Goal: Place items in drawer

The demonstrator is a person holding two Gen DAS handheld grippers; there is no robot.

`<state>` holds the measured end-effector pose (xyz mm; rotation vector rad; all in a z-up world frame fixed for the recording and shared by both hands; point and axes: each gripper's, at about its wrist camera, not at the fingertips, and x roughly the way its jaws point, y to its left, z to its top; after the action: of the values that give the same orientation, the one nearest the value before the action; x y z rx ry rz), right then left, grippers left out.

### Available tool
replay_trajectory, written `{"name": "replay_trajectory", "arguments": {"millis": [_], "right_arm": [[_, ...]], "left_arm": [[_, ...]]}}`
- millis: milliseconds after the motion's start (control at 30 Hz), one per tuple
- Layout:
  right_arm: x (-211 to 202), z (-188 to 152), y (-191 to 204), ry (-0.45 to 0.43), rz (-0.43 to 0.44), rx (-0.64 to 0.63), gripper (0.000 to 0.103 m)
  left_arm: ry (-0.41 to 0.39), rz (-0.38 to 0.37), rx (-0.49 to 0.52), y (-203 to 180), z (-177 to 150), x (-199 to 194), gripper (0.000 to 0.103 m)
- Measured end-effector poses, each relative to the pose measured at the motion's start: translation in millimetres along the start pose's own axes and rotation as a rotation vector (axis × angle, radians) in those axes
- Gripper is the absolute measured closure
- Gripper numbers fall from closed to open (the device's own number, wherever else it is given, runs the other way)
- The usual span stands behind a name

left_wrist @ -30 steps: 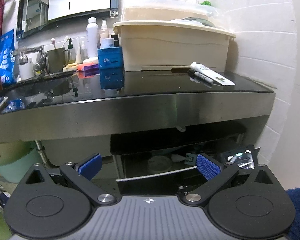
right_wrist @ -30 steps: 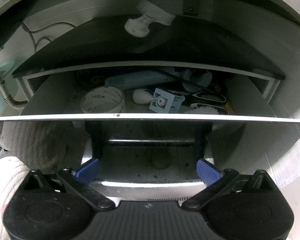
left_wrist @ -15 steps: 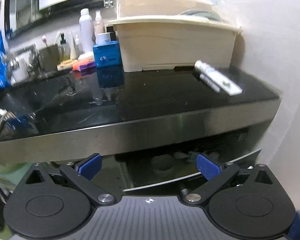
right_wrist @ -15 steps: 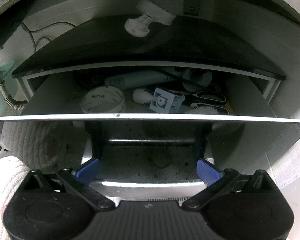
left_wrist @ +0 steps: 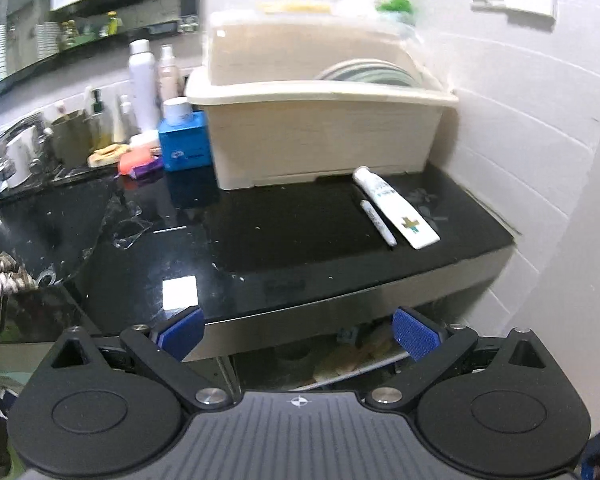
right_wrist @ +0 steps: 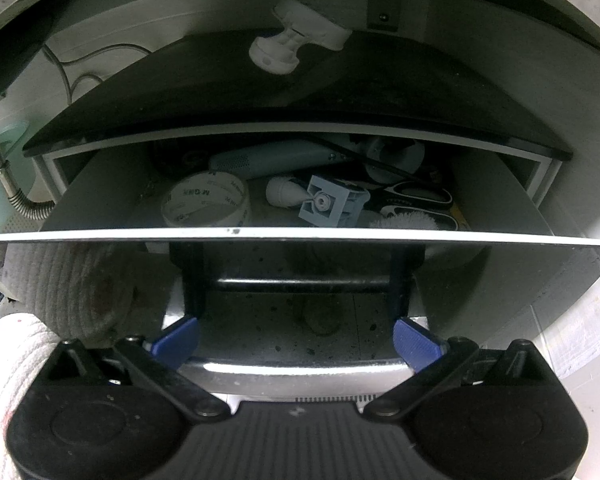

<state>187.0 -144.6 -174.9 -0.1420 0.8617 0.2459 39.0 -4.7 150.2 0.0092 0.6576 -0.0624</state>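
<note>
Two grippers, left point(left_wrist: 296, 334) and right point(right_wrist: 296, 338), with jaws wide apart and empty; light, soft, slippery tube point(left_wrist: 396, 207) on the table suits a mid-body grasp; drawer point(right_wrist: 300, 236) stands open.

Drawer point(right_wrist: 300, 236) is open but crammed: tape roll point(right_wrist: 205, 204), scissors point(right_wrist: 416, 196), brush point(right_wrist: 404, 222); only the left front corner looks free

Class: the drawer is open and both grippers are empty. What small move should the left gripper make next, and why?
Probably advance the open left gripper over the counter toward the white tube; it lies free beside a pen, and the drawer stands open.
</note>
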Motion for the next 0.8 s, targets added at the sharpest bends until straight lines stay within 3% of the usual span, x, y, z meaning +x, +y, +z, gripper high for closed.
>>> {"name": "replay_trajectory", "arguments": {"millis": [133, 367, 567, 700, 800], "right_arm": [[0, 0, 0, -0.001, 0.000, 0.000, 0.000], [0, -1, 0, -0.002, 0.000, -0.001, 0.000], [1, 0, 0, -0.005, 0.001, -0.001, 0.000], [1, -1, 0, -0.005, 0.001, -0.001, 0.000], [0, -1, 0, -0.007, 0.001, -0.002, 0.000]], "left_arm": [[-0.001, -0.024, 0.037, -8, 10, -9, 0.001], [0.035, 0.041, 0.108, -27, 23, -20, 0.001], [-0.024, -0.112, 0.288, -39, 34, -43, 0.001], [0.017, -0.214, 0.150, -26, 48, -47, 0.001], [-0.025, -0.255, 0.120, -23, 53, -59, 0.001]]}}
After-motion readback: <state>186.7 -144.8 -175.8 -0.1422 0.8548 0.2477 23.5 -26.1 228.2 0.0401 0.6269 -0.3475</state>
